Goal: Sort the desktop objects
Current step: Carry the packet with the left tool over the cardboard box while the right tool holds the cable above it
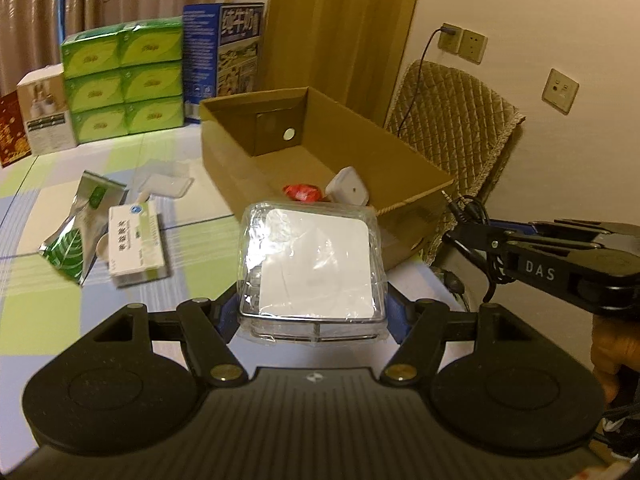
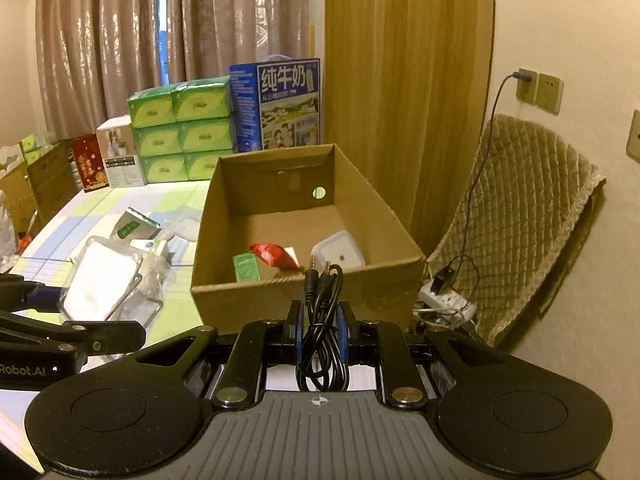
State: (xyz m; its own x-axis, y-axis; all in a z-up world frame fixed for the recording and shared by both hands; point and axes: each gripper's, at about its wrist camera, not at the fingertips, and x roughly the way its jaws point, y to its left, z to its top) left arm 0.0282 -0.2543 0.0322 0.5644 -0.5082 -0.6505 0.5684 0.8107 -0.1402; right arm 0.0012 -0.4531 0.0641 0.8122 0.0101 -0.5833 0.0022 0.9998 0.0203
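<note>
My left gripper (image 1: 312, 308) is shut on a clear plastic case (image 1: 314, 264) with a white square inside, held above the table just in front of the open cardboard box (image 1: 404, 152). My right gripper (image 2: 319, 330) is shut on a coiled black audio cable (image 2: 322, 320), its two plugs pointing up at the box's near wall (image 2: 304, 300). In the box lie a red wrapper (image 2: 276, 256), a white charger (image 2: 340, 254) and a small green packet (image 2: 246, 266). The right gripper and cable (image 1: 468, 208) also show at the right of the left wrist view.
On the checked tablecloth (image 1: 120, 160) left of the box lie a green foil pouch (image 1: 76, 224), a white medicine box (image 1: 134, 240) and a clear flat packet (image 1: 166, 184). Green tissue packs (image 1: 124, 76) and a blue milk carton (image 1: 236, 52) stand behind. A quilted chair (image 2: 516, 220) stands right.
</note>
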